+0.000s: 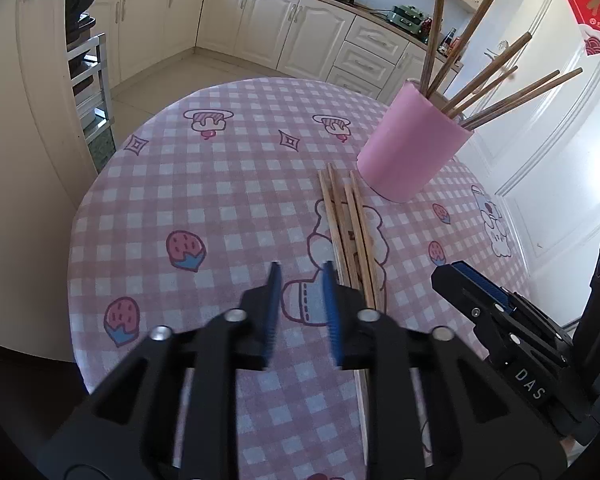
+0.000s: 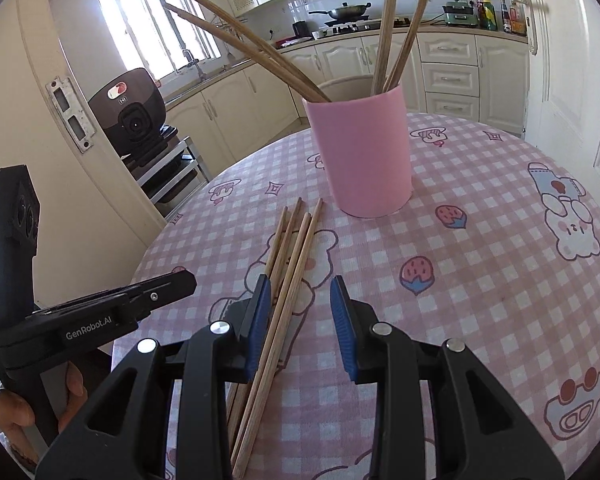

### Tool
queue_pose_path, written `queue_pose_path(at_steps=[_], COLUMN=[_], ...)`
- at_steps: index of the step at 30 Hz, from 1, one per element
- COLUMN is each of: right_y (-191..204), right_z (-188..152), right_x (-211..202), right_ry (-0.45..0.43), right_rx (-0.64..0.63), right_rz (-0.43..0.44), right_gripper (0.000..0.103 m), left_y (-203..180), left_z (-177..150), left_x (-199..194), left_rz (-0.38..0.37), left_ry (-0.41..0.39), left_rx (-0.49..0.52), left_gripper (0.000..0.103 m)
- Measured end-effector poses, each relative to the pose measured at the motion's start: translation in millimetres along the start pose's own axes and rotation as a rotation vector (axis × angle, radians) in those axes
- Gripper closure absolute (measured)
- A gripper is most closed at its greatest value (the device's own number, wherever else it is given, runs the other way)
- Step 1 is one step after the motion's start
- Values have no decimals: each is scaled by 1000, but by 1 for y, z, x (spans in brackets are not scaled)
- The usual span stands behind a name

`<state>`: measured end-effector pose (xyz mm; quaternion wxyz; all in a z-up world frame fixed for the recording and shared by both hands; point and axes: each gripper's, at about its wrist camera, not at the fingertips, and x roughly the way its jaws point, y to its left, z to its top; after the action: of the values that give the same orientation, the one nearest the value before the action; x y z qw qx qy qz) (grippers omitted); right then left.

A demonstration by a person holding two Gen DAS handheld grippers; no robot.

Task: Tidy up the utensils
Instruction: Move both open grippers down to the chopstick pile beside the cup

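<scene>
Between the right tongs' (image 2: pixel 300 312) parted, empty pads lie four loose chopsticks (image 2: pixel 290 256), long axes pointing ahead toward the pink holder (image 2: pixel 360 156) on the counter (image 2: pixel 480 240); left tongs (image 1: pixel 302 296), open and empty, hang just left of them.

You are working over a round table (image 2: pixel 480 240) wearing a pink-and-white checked cloth printed with strawberries, bunnies and desserts. A pink cup (image 2: pixel 360 152) is standing upright on it, toward the far side. Just in front of the cup, four loose wooden chopsticks (image 2: pixel 288 264) are lying together on the cloth, roughly side by side, running toward you.
</scene>
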<state>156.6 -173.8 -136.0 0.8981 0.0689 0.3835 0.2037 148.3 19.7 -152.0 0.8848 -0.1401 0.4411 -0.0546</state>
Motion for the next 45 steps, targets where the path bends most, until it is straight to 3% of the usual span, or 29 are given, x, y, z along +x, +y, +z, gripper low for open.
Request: queue_pose_path(at_steps=[1,5,7,10,14,18,23,38,45], right_y=[-1,-4,-6,-11,-18,-21,-24,-34,-35], right_z=[0,2,4,7,6,4,3,-4,-6], right_x=[2,8,12,18,26,31,33,31,29], right_ry=[4,14,26,44,74,85,91,89,86], right_rx=[2,6,9,21,54,61,69,100,115], right_rz=[-1,-3,-5,1,11,13,20,41,55], right_gripper=[74,74,74,74,74,74,74,71,70], left_y=[0,-1,1,6,17,18,12,-12,-22], left_z=[-1,0,2,3,10,17,21,30,33], left_x=[1,5,12,20,31,37,45,63,71], left_rz=[10,30,37,47,-4,-33,-12,141,222], left_ry=[-9,-12,12,41,105,129,133,150,203], left_rx=[5,24,24,22,-24,-36,-10,82,138], left_gripper=[52,51,41,39,39,39,39,38,37])
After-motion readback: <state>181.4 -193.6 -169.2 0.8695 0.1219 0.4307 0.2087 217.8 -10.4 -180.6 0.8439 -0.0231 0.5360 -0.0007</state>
